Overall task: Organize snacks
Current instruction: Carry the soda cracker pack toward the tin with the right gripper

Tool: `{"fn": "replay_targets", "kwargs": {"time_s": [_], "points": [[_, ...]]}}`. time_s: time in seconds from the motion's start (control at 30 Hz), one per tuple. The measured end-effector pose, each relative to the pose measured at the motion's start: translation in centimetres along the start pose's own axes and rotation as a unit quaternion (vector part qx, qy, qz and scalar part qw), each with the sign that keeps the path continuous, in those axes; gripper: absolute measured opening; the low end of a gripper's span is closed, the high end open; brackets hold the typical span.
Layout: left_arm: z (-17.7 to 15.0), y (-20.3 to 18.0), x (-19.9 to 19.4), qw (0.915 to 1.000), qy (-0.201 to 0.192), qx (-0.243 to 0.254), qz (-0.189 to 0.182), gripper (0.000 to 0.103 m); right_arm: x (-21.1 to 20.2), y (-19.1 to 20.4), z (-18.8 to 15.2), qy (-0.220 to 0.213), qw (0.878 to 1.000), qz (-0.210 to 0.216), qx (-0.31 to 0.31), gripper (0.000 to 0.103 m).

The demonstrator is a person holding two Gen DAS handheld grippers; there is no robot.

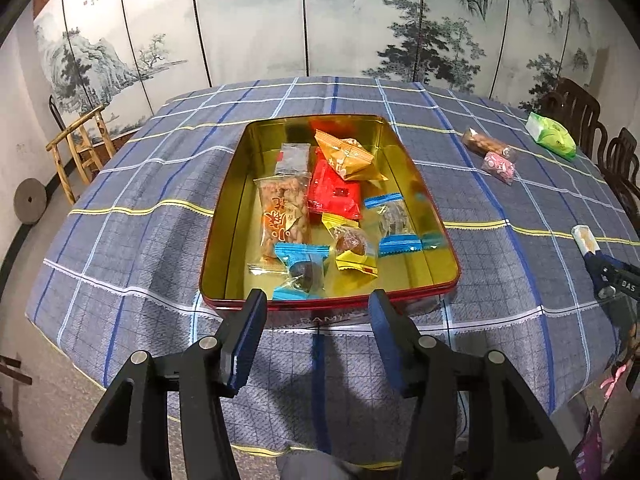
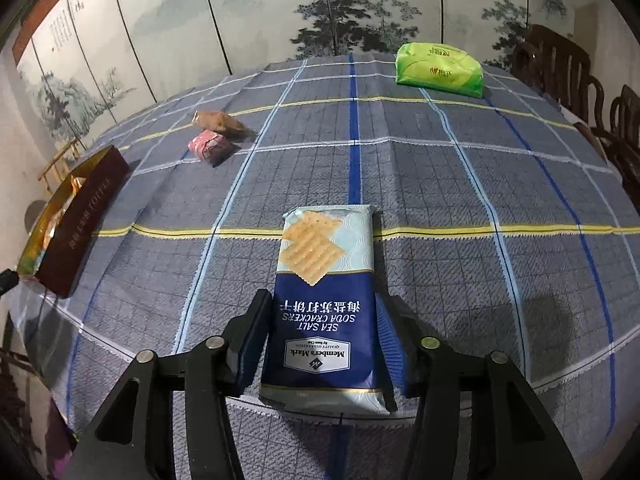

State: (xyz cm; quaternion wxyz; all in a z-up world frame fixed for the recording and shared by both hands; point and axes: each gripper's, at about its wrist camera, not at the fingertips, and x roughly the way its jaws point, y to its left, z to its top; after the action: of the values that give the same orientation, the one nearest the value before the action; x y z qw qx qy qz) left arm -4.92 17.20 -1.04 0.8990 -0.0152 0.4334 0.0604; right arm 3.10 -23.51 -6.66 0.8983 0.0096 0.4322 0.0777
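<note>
Two downward wrist views, shared tablecloth [image 1: 140, 240]

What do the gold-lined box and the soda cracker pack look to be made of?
Box: seemingly tinplate, a glossy gold interior that mirrors the wrappers, thin rolled rim, red outside. Soda cracker pack: probably printed plastic film, slightly shiny, creased and crimped at its ends; it lies between the right tool's fingers.

tin [image 1: 224, 216]: gold inside, red rim | tablecloth [image 2: 440, 184]: grey-blue plaid, yellow lines | cracker pack [image 2: 326, 280]: navy, pale blue | upper-right packet [image 2: 439, 69]: green
</note>
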Motion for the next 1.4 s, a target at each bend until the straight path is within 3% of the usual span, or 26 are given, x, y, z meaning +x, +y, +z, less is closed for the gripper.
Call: {"fn": "replay_targets", "kwargs": {"time_s": [0.2,0.23,0.27,0.33,0.43,0.53,0.97,1.07,1.13,1.4], "points": [[0.0,-0.4,0.0,1.0000,0.001,0.005,-0.002,0.050,1.7,1.3,1.3,0.019,0.999,-0.038,-0.034,0.063],[0.0,-0.4,0.0,1.0000,0.002,0.005,-0.001,0.050,1.8,1.4,1.4,0.021,0.998,-0.038,-0.037,0.060],[0.0,-0.3,0.0,1.0000,0.001,0.005,-0.001,0.050,1.7,1.5,1.5,0.023,0.998,-0.037,-0.042,0.050],[0.0,-0.1,-0.2,1.0000,0.000,0.001,-0.002,0.050,1.6,1.6,1.5,0.029,0.998,-0.031,-0.046,0.051],[-0.1,0.3,-0.7,0.9999,-0.003,-0.006,-0.008,0.050,0.1,1.7,1.3,0.014,0.999,0.027,-0.026,0.050],[-0.3,0.5,-1.2,0.9999,-0.006,-0.007,-0.009,0.054,-1.2,3.3,2.0,0.002,0.998,0.055,-0.023,0.050],[-0.8,2.4,-2.4,0.9997,-0.004,-0.023,-0.004,0.062,-2.8,16.8,7.2,-0.018,0.978,0.191,-0.083,0.051],[-0.8,2.8,-2.6,0.9997,-0.005,-0.023,0.002,0.064,-2.6,20.3,7.9,-0.017,0.972,0.207,-0.107,0.051],[-0.7,3.1,-2.8,0.9997,-0.008,-0.023,0.010,0.072,-2.1,22.4,8.3,-0.014,0.969,0.217,-0.118,0.051],[-0.6,4.2,-3.0,0.9993,-0.012,-0.022,0.026,0.074,1.6,28.5,9.5,0.020,0.961,0.237,-0.139,0.051]]}}
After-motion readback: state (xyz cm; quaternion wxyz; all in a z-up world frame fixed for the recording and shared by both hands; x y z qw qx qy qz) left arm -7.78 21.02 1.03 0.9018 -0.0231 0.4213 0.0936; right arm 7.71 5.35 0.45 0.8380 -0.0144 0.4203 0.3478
